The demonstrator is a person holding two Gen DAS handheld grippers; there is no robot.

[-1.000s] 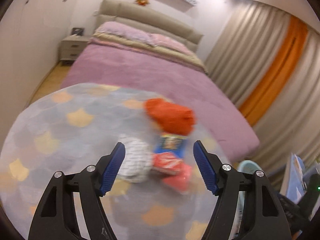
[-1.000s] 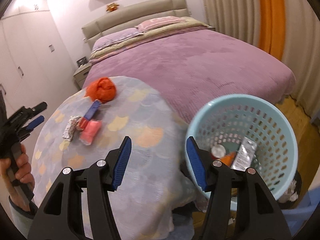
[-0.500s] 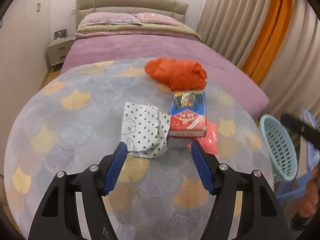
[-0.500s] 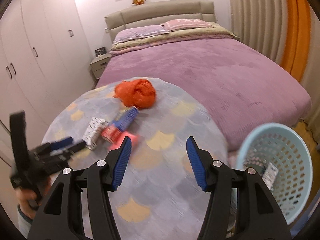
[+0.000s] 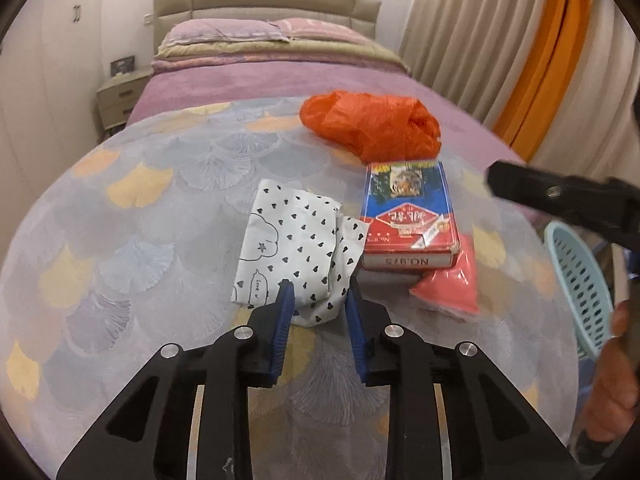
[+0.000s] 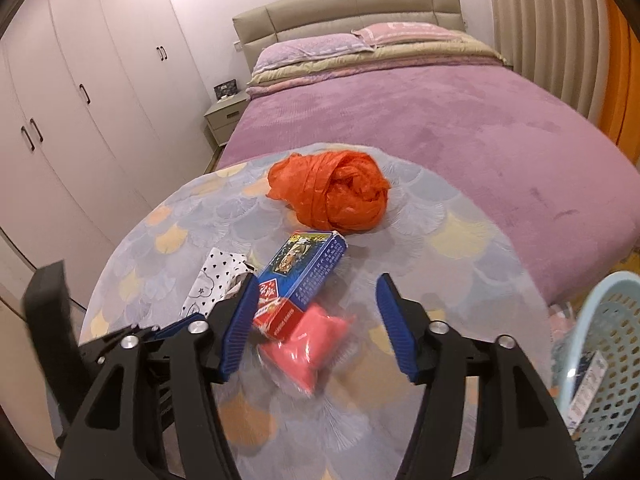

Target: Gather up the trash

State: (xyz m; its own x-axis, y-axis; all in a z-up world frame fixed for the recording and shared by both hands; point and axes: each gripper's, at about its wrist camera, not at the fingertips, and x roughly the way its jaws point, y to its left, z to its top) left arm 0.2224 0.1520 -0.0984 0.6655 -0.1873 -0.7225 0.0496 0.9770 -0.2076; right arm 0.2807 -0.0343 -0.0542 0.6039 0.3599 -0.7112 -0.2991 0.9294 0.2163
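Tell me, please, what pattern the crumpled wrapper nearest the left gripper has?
White with small black hearts, clearest in the left wrist view.

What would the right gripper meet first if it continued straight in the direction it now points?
Most likely the pink packet, which lies on the table between the open right gripper and partly under the blue box. Depth is unclear, so the box's red end could be touched as well.

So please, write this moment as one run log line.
left gripper: closing on heart-print wrapper | right gripper: open above pink packet | basket: beside table
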